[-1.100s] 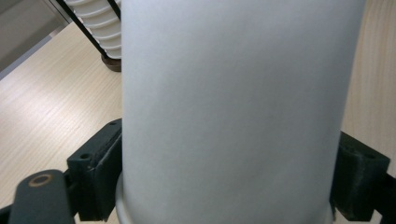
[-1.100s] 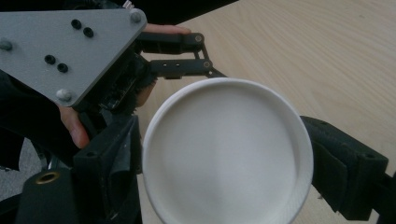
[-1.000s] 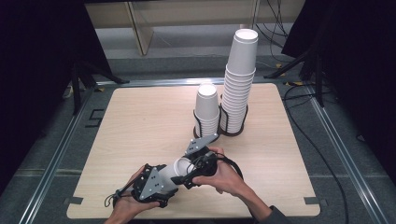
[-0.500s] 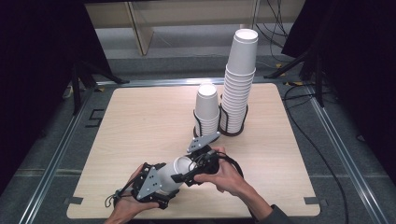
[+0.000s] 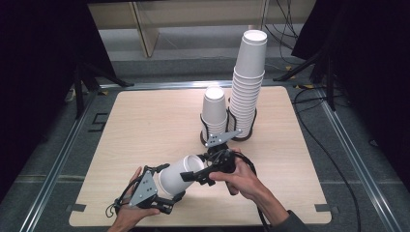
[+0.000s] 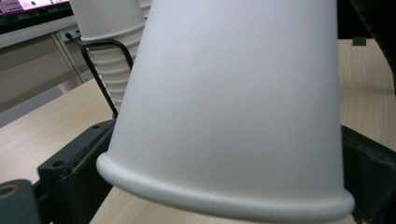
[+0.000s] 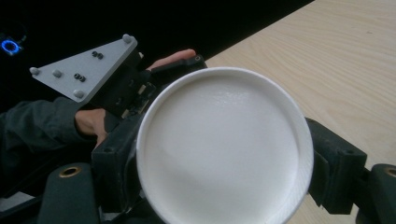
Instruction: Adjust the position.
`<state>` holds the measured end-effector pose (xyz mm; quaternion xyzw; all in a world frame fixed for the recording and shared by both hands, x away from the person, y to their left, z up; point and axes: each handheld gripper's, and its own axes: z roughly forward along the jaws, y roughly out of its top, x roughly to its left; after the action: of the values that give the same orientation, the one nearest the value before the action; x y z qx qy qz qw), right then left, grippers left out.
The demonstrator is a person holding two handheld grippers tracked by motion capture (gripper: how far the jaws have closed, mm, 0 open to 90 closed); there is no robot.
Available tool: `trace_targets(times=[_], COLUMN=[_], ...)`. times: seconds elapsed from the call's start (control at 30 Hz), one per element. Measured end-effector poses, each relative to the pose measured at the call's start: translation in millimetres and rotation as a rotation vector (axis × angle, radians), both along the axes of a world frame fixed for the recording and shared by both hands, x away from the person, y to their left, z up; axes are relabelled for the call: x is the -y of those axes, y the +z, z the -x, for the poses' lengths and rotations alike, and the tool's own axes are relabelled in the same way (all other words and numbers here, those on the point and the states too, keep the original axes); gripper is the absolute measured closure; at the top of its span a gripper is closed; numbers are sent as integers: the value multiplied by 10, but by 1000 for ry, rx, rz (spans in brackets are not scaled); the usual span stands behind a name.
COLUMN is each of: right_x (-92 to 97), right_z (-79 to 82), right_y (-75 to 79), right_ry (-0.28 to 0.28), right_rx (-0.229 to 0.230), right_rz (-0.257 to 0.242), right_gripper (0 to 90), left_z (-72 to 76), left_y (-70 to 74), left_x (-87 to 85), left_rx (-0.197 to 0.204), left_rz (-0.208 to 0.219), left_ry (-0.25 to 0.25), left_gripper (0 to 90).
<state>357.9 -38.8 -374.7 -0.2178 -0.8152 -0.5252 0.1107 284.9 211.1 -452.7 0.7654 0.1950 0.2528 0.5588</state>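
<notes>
**Paper cup held between two grippers above the wooden surface**

Wood makes up the largest thing here: a pale surface (image 5: 145, 125) with rounded corners, set inside a metal frame on a grey floor. At its far side stands a tall stack of white cups (image 5: 247, 87), wider rim down, with a shorter stack (image 5: 214, 112) just beside it on the left; both sit inside a black wire holder (image 5: 241, 135) whose loops rise around their lower parts.

Near the front edge, a single white paper cup (image 5: 180, 175) lies tilted on its side in the air between the two hands, its closed base toward the right gripper and its rim toward the left one. The right gripper (image 5: 198, 175), with a grey three-cornered plate on top, is closed on the narrow base end; in the right gripper view the round base of the cup (image 7: 224, 149) sits squeezed between both black jaws. The left gripper (image 5: 164, 186) has the rim end of the cup between its jaws, which have just been opening. In the left gripper view the cup wall (image 6: 233, 102) passes between the two jaws with the rolled rim close to the camera, and the jaws stand beside it, released rather than pressing.
</notes>
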Motion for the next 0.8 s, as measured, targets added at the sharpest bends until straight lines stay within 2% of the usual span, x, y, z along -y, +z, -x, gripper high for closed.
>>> trace_targets(times=[0.07,0.1,0.2,0.3,0.37,0.43,0.5,0.53,0.57,0.63,0.7,0.8], right_x=[-11,-16,-27,-21,-26,-12,-8,-6,-6,-12,-8,6], right_z=[9,7,12,21,13,-5,-15,-19,-19,0,26,33], right_y=[-4,-9,-11,-16,-27,-31,-35,-29,-29,-4,26,76], right_ry=[3,7,16,6,5,10,8,18,18,28,16,27], right_rx=[-19,-7,-30,-61,-53,-64,-56,-36,-36,8,63,176], right_rz=[-10,-9,-17,-18,-18,-24,-27,-17,-17,19,83,127], right_gripper=[248,248,248,246,245,237,234,227,227,210,178,171], left_z=[5,6,13,19,8,15,12,8,2,-7,-8,-21], left_y=[4,4,7,25,18,40,44,46,47,52,55,42], left_x=[-2,1,4,-20,-13,-27,-28,-28,-28,-29,-39,-42], left_rx=[5,14,30,21,27,15,8,5,-1,-12,-25,-38], left_rz=[-2,4,20,-11,3,-17,-18,-21,-22,-33,-69,-139], left_ry=[3,0,-3,-5,-11,-11,-10,-13,-22,-18,-10,1], left_gripper=[41,41,43,55,71,90,108,116,116,133,139,147])
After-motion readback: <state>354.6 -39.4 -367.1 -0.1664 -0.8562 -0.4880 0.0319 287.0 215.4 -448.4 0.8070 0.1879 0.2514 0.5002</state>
